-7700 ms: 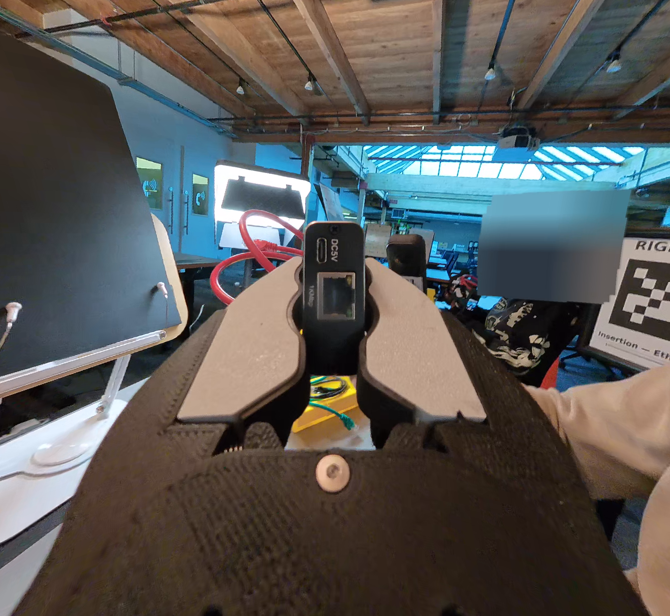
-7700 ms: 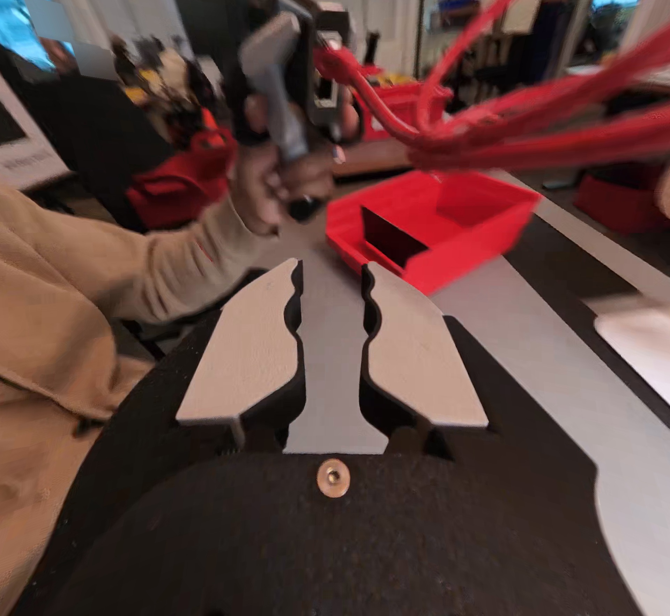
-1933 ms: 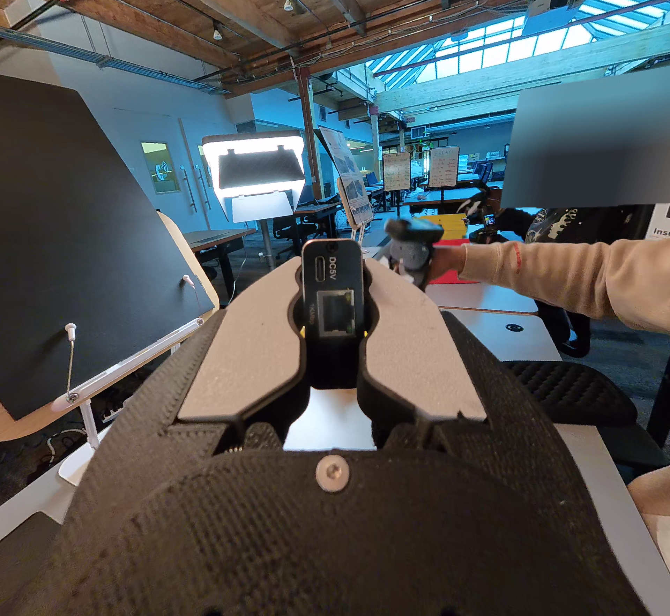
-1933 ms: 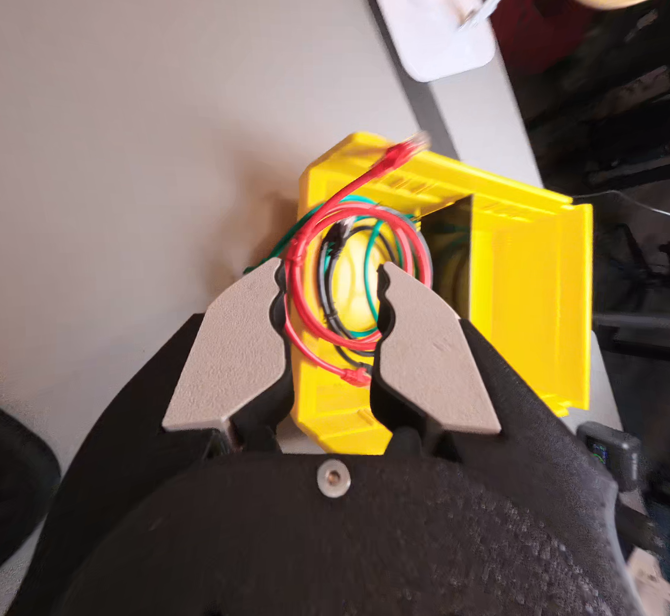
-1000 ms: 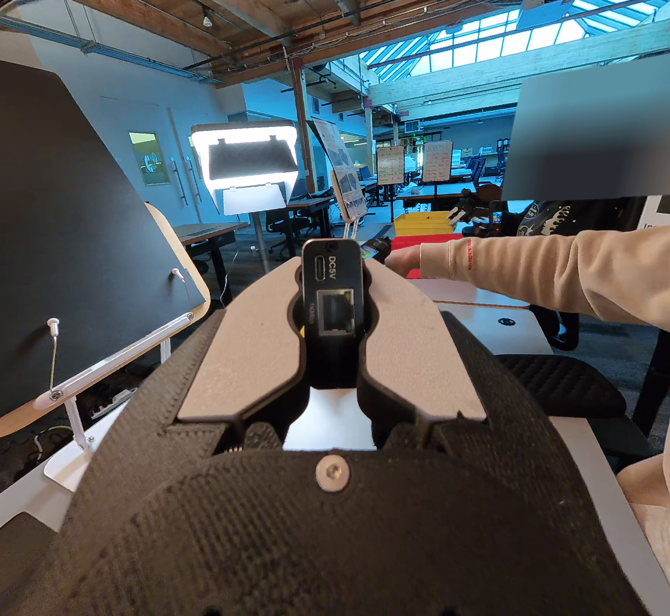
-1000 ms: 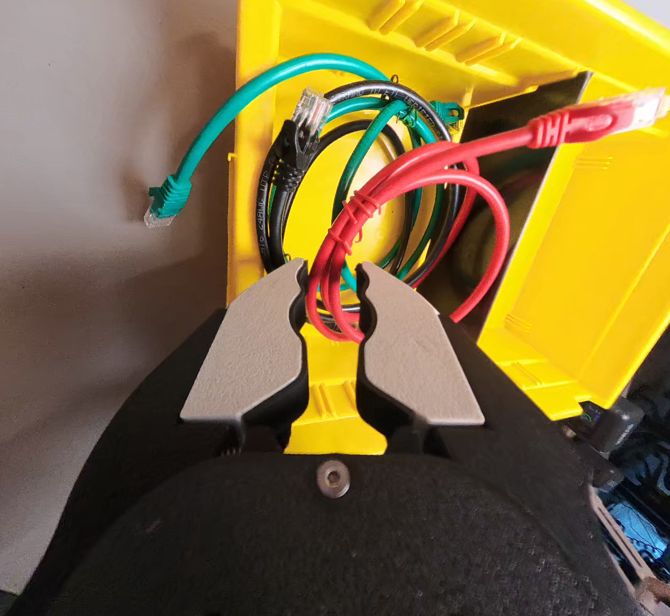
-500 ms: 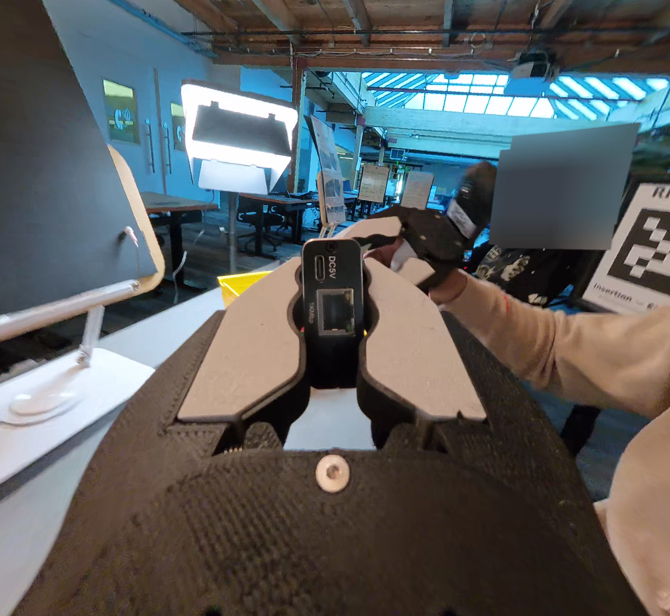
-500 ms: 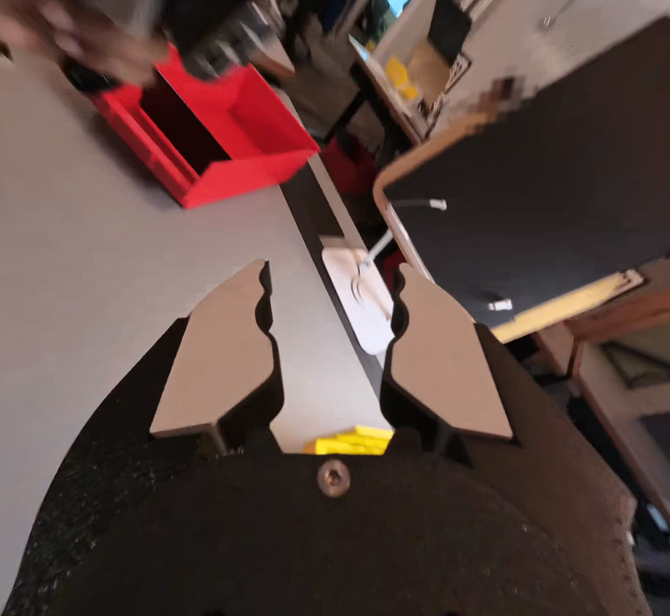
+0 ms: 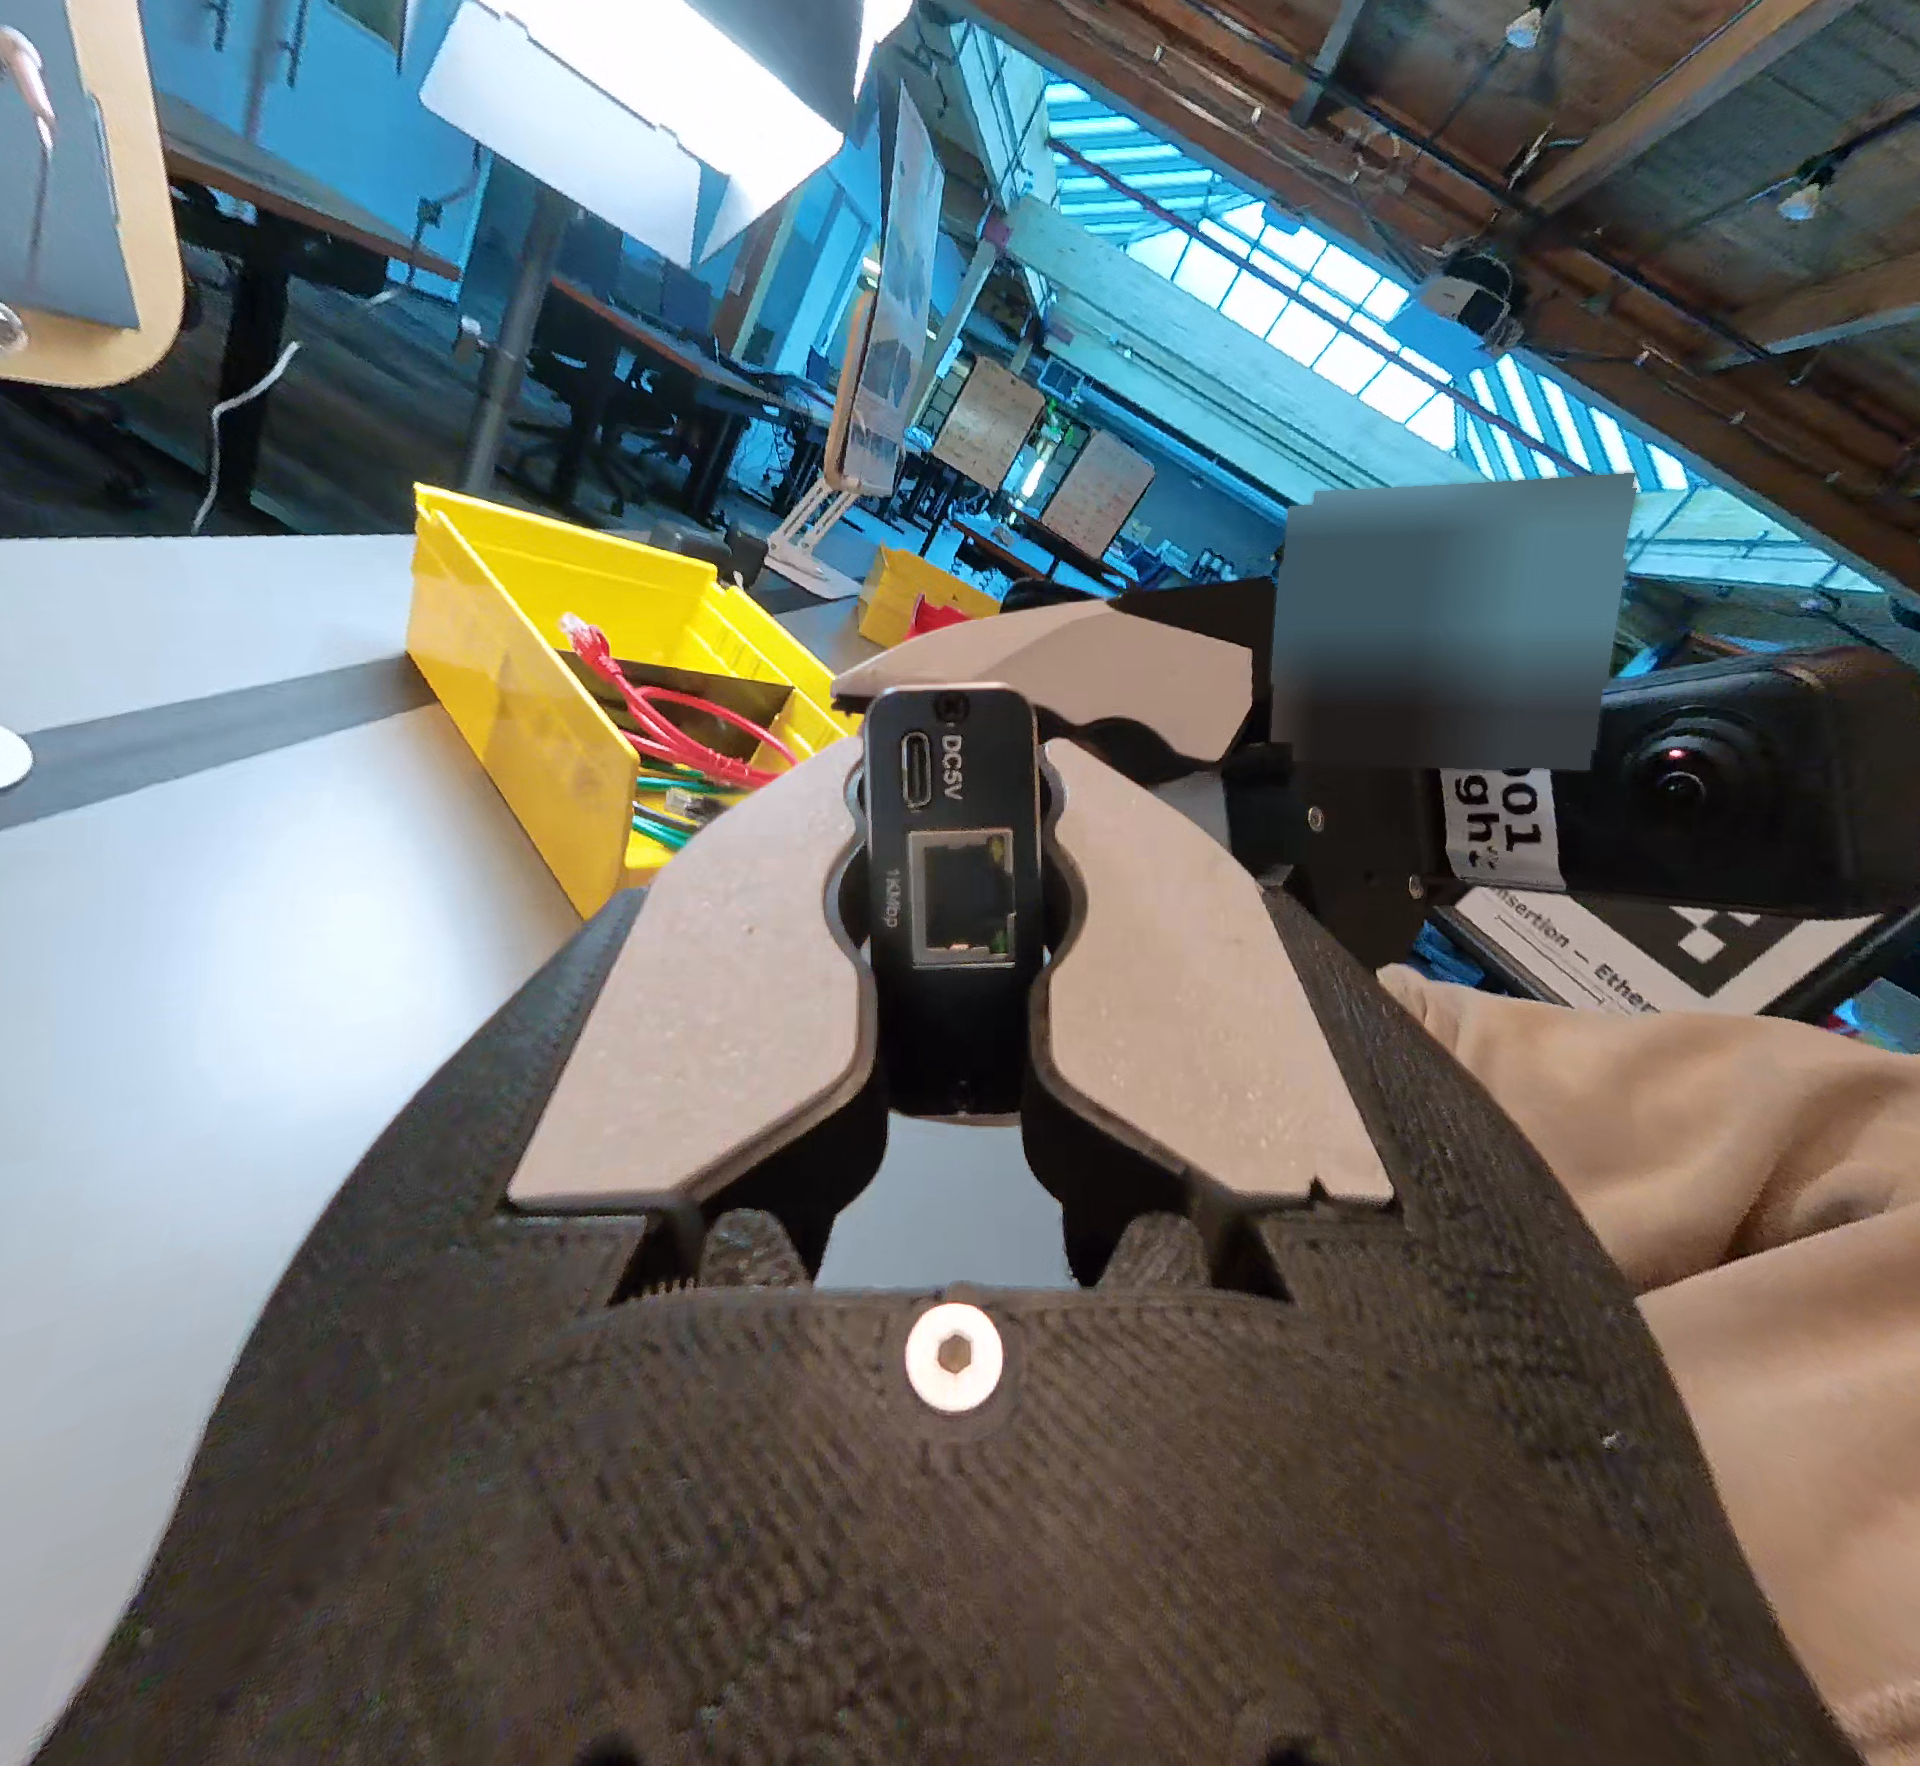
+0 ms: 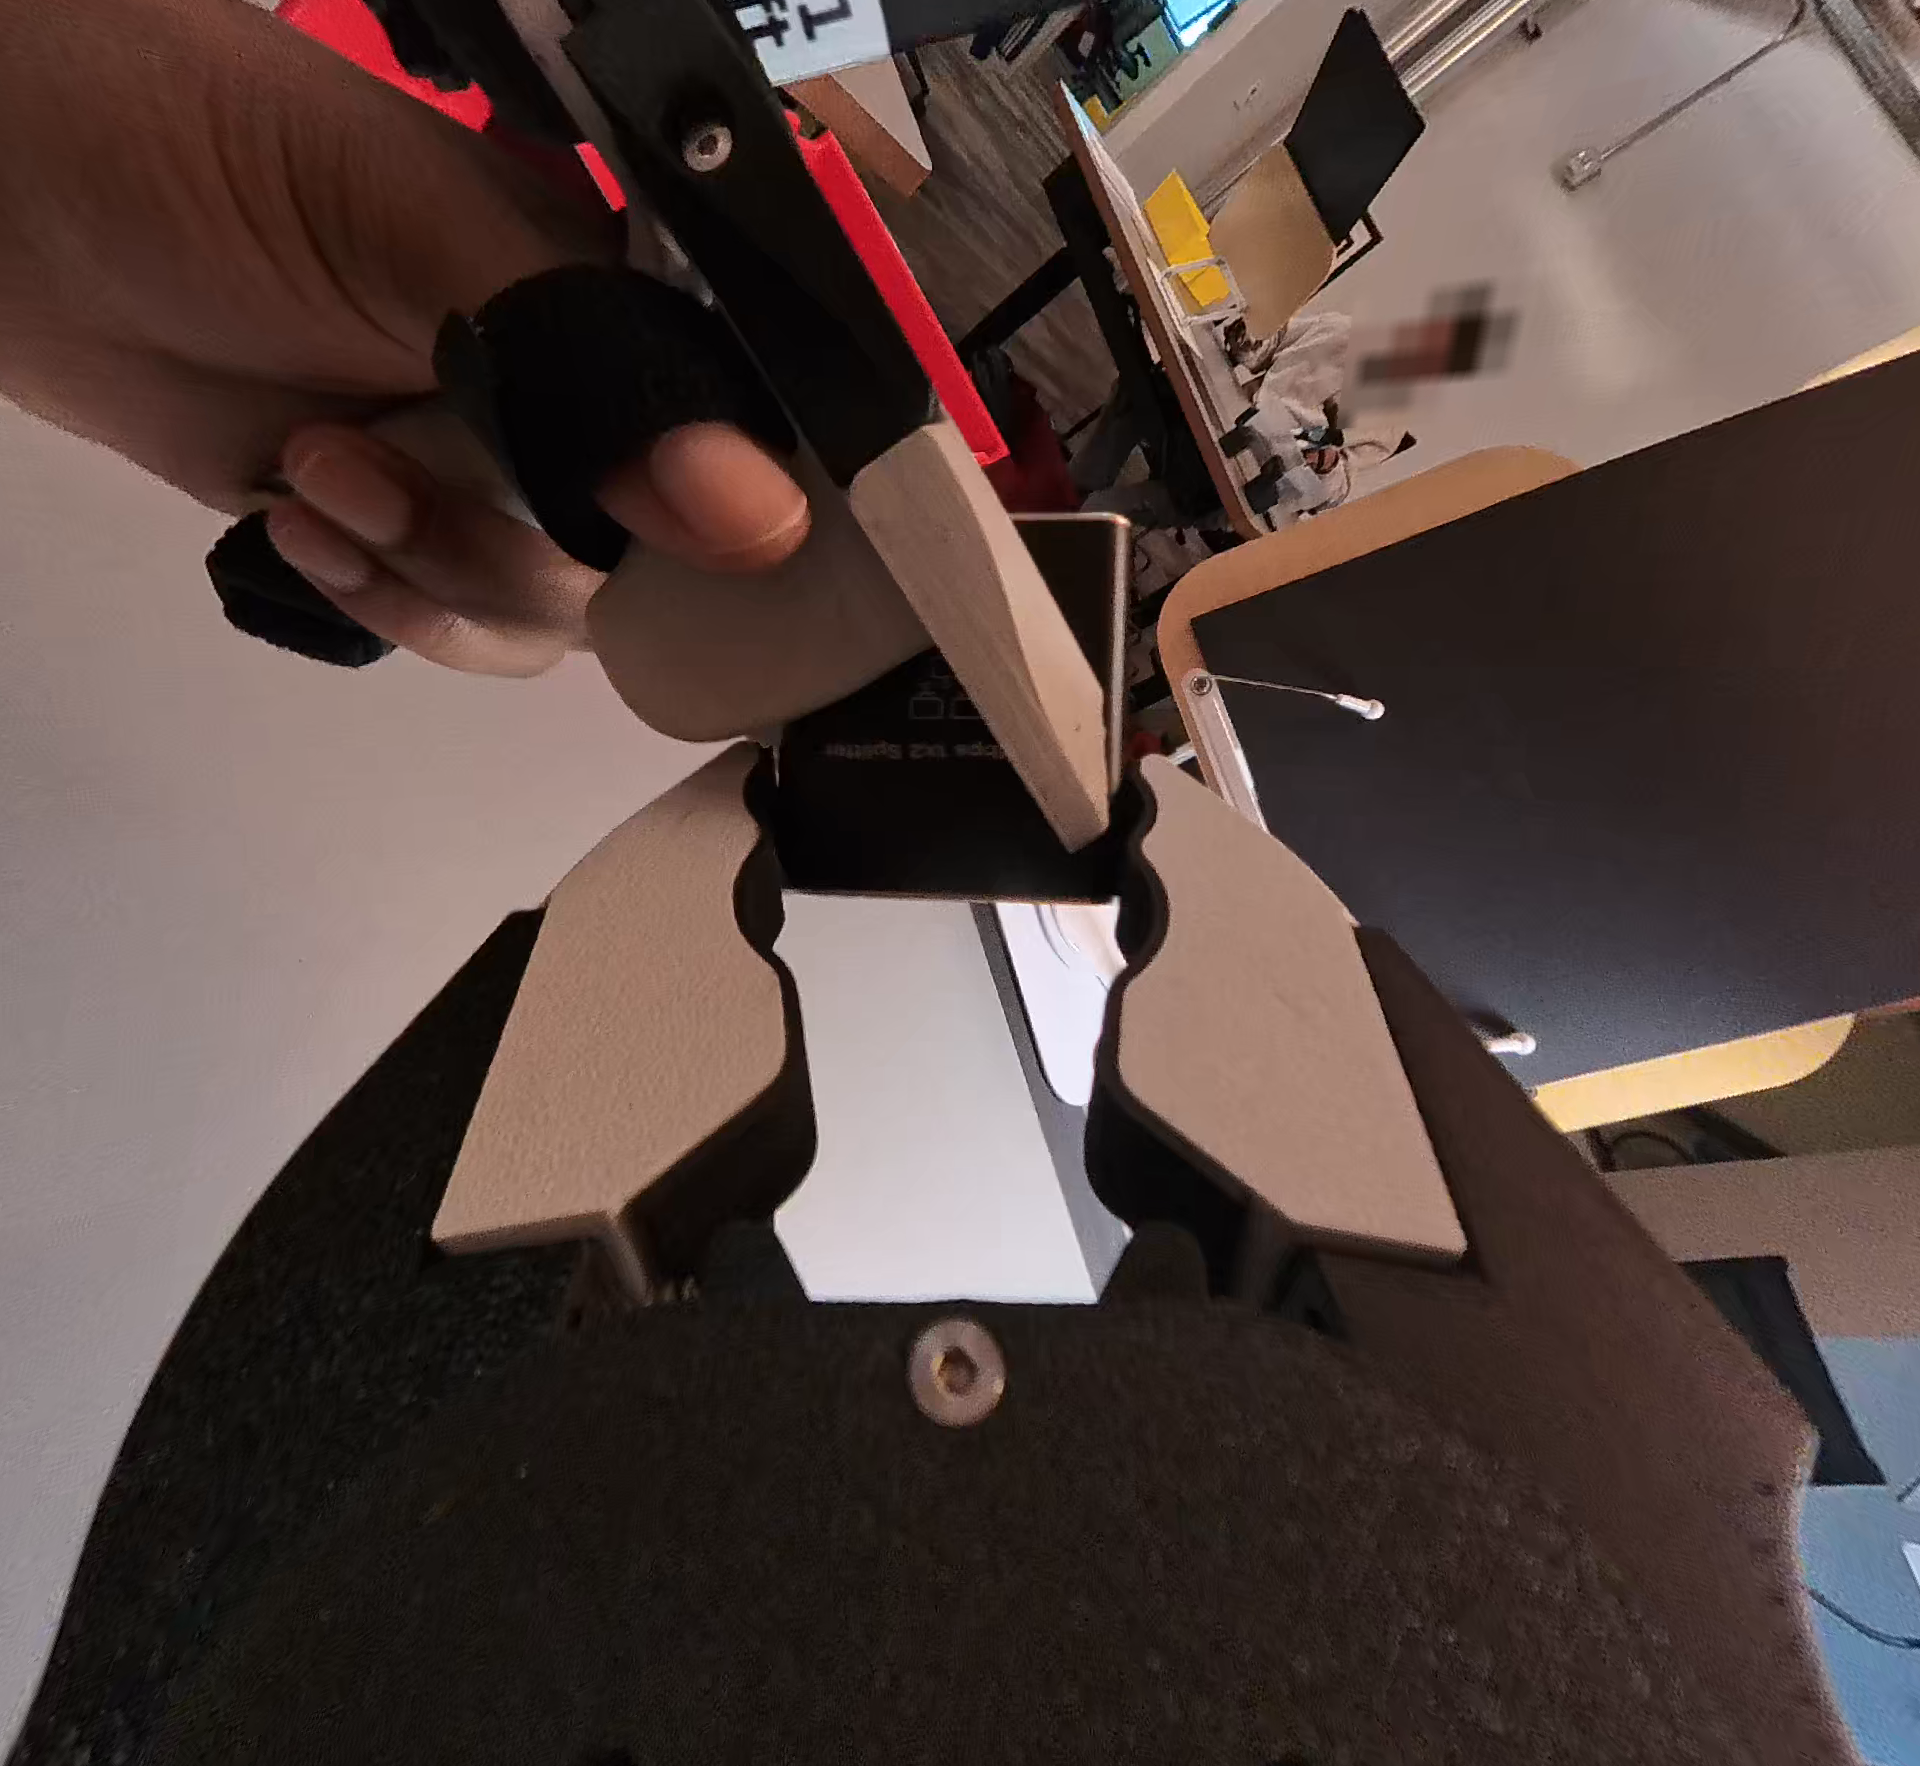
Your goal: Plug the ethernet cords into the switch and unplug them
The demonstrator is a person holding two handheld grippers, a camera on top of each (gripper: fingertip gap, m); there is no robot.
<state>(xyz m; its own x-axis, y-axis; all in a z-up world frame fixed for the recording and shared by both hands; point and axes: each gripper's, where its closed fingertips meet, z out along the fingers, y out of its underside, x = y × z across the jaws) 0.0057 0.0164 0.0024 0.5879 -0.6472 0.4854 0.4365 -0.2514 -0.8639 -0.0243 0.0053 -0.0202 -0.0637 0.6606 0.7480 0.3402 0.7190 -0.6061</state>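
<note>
At twelve o'clock from our right gripper (image 10: pixel 951 817), its jaws set wide around the black switch (image 10: pixel 935 812), we see the left gripper (image 10: pixel 997 677) clamping that switch, a hand (image 10: pixel 312 386) at ten o'clock over the pale bench (image 10: pixel 208 885).

Cords (image 9: pixel 694 748) in bin (image 9: pixel 520 677) (left of switch (image 9: pixel 954 885))

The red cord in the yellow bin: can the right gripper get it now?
Probably not yet. The right gripper sits around the switch, which the left gripper clamps. The red cord lies apart in the yellow bin, uncovered, so it could reach after letting go.
</note>
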